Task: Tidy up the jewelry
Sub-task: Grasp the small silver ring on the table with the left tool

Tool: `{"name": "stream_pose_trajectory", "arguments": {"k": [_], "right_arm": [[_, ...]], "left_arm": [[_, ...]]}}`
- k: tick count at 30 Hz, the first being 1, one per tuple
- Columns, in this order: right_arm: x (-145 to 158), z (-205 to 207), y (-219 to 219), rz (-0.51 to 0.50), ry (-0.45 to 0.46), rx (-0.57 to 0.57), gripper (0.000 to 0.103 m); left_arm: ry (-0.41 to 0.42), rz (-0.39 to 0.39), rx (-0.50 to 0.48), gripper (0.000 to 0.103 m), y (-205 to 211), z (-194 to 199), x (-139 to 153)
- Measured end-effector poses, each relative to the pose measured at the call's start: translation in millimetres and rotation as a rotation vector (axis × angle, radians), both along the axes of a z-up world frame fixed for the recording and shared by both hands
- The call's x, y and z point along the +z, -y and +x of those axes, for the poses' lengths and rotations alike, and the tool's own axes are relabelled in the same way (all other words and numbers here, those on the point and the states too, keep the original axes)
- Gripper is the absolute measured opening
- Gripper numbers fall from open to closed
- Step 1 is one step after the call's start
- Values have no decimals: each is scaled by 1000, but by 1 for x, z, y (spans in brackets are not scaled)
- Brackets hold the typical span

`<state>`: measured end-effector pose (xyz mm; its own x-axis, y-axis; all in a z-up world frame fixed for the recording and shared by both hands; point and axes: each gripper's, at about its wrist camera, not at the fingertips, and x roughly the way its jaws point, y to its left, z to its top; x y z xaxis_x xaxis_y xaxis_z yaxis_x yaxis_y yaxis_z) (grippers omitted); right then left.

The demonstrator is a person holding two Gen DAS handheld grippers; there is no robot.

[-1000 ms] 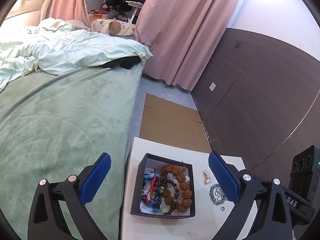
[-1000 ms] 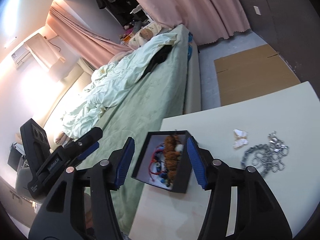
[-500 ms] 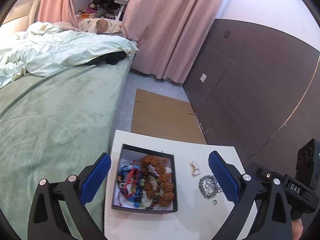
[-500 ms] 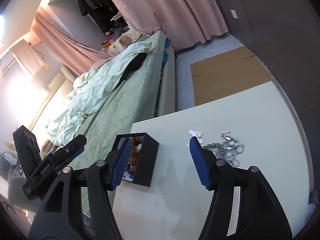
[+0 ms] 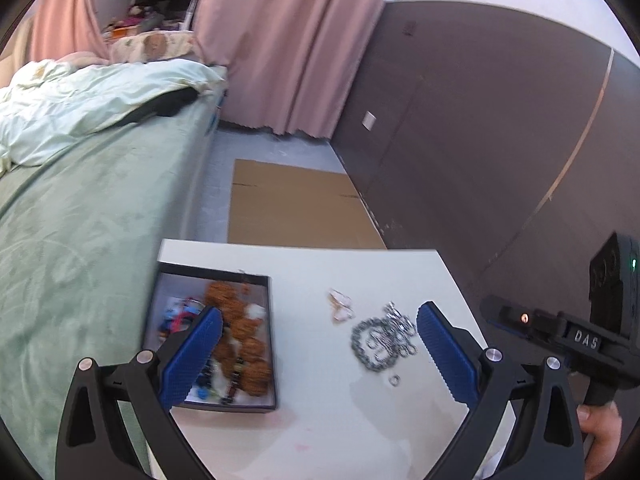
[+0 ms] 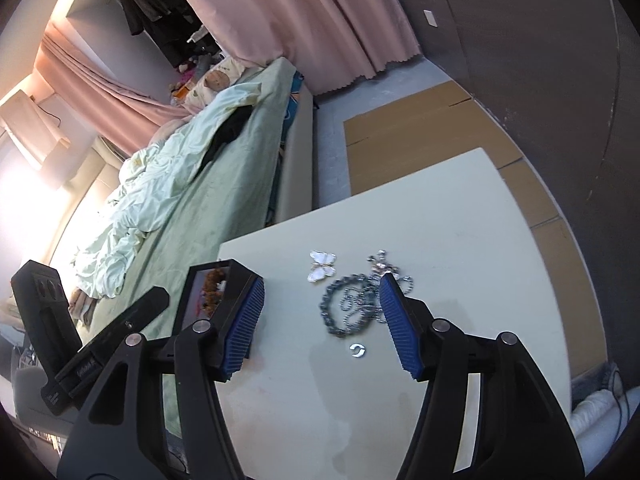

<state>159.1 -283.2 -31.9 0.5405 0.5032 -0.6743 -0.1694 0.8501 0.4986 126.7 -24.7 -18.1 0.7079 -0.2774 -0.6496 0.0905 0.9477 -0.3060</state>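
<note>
A black open box (image 5: 270,344) holding bead bracelets (image 5: 240,328) stands on the white table's left side; it also shows in the right wrist view (image 6: 236,280). To its right lie a silver chain pile (image 5: 382,338) (image 6: 352,308), a white butterfly piece (image 5: 340,304) (image 6: 322,266) and a small silver ring (image 5: 395,379) (image 6: 357,351). My left gripper (image 5: 316,356) is open and empty above the table between box and chain. My right gripper (image 6: 320,328) is open and empty just before the chain, ring between its fingers.
A green bed (image 5: 80,216) with a rumpled duvet runs along the table's left. Flattened cardboard (image 5: 296,208) lies on the floor beyond the table (image 5: 320,432). A dark wall panel (image 5: 480,140) stands to the right. Pink curtains (image 5: 288,40) hang at the back.
Both grippers have swung right, from over the box toward the chain pile. The right gripper has moved closer to the chain and ring. Both stay open.
</note>
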Motion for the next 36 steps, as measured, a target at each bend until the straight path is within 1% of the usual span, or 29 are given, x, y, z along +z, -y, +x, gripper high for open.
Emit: {"name": "stream_pose_trajectory", "arguments": {"k": [1, 3, 4, 5, 8, 9, 11, 13, 19, 22, 25, 27, 32, 36], "right_arm": [[0, 0, 3, -10, -6, -1, 62], [-3, 0, 7, -27, -18, -8, 83], [-4, -1, 10, -36, -24, -15, 86], [-6, -1, 12, -43, -29, -16, 87], [-12, -1, 18, -61, -54, -12, 87], [-15, -1, 20, -64, -65, -16, 87], [-21, 1, 27, -62, -91, -28, 87], [-27, 3, 36, -60, -112, -53, 87], [-29, 4, 57, -44, -125, -101, 87], [-28, 5, 60, -68, -123, -107, 87], [-29, 6, 65, -73, -124, -112, 87], [-29, 6, 70, -79, -122, -119, 87], [-30, 6, 81, -88, -119, -140, 87], [-28, 5, 83, -83, -111, -140, 87]], "left_arm": [[-8, 5, -16, 95, 6, 1, -3], [-22, 14, -40, 94, 16, 3, -7], [-29, 20, -51, 92, 21, 3, -10], [-35, 27, -62, 89, 25, 4, -12], [-65, 41, -93, 82, 38, 7, -21], [-79, 41, -104, 81, 42, 8, -25], [-96, 49, -126, 77, 49, 9, -30], [-109, 60, -152, 76, 59, 10, -35], [-146, 106, -207, 68, 92, 8, -55], [-158, 142, -237, 63, 111, 7, -68], [-165, 168, -251, 58, 123, 6, -78], [-172, 172, -256, 55, 127, 6, -84], [-193, 171, -255, 46, 132, 11, -99], [-189, 174, -250, 42, 135, 14, -106]]}}
